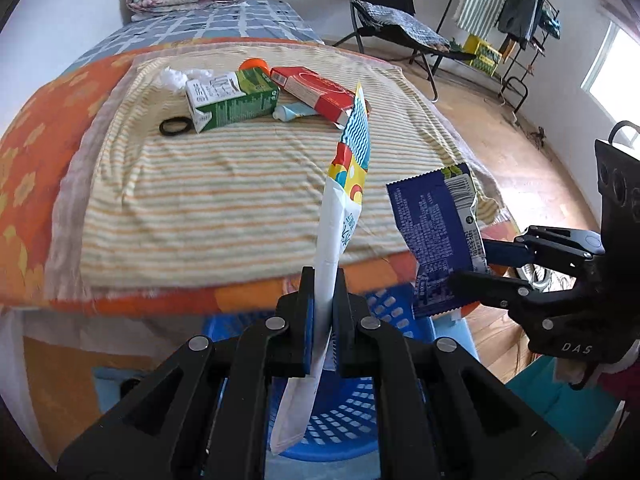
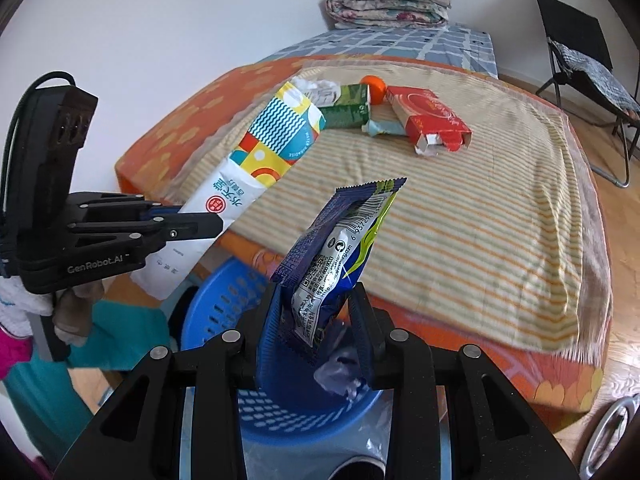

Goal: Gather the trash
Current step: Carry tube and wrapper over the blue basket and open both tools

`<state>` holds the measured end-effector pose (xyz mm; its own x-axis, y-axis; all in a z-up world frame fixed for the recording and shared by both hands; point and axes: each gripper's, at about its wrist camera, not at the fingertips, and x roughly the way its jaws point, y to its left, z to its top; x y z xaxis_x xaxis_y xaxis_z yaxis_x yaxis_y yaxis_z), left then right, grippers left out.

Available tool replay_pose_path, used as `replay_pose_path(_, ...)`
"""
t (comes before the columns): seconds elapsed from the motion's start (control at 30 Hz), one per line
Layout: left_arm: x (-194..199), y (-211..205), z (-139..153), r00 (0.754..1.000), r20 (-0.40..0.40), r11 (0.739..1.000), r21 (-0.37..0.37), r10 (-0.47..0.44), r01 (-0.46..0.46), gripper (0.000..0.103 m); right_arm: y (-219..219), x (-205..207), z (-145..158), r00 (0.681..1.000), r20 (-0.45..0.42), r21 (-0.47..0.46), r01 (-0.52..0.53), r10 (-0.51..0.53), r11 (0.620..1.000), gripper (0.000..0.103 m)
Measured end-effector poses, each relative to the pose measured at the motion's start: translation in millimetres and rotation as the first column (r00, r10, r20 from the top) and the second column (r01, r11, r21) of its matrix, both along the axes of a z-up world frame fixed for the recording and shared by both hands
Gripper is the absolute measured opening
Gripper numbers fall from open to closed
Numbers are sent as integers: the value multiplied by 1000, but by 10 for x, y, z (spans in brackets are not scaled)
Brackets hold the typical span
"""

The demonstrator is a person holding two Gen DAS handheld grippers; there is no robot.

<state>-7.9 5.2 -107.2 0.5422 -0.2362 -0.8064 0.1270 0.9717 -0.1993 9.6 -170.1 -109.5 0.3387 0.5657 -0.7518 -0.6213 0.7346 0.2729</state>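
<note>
My left gripper [image 1: 323, 300] is shut on a long white wrapper with a blue, red and yellow patterned end [image 1: 344, 184], held upright above the blue slotted basket [image 1: 344, 420]. From the right wrist view the same left gripper [image 2: 218, 222] and white wrapper [image 2: 256, 160] hang at the left. My right gripper [image 2: 316, 312] is shut on a dark blue snack wrapper [image 2: 336, 248] over the blue basket [image 2: 224, 312]; the left wrist view has this right gripper [image 1: 468, 264] and blue wrapper [image 1: 436, 232] at right.
On the striped cloth [image 1: 200, 184] over the bed lie a green and white carton [image 1: 232, 100], a red box [image 1: 316, 92], a pale tube [image 1: 296, 111], an orange ball [image 1: 253, 65], white tissue [image 1: 172, 77] and a black ring [image 1: 176, 126]. A folding chair [image 1: 384, 20] stands behind.
</note>
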Motion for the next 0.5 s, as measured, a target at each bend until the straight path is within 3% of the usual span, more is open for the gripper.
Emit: replay_pose_path(0.5,-283,-157,-217,998,34,998,-29,56,-55,5,39,-346,-136,999,19,-61,-36,37,998,32)
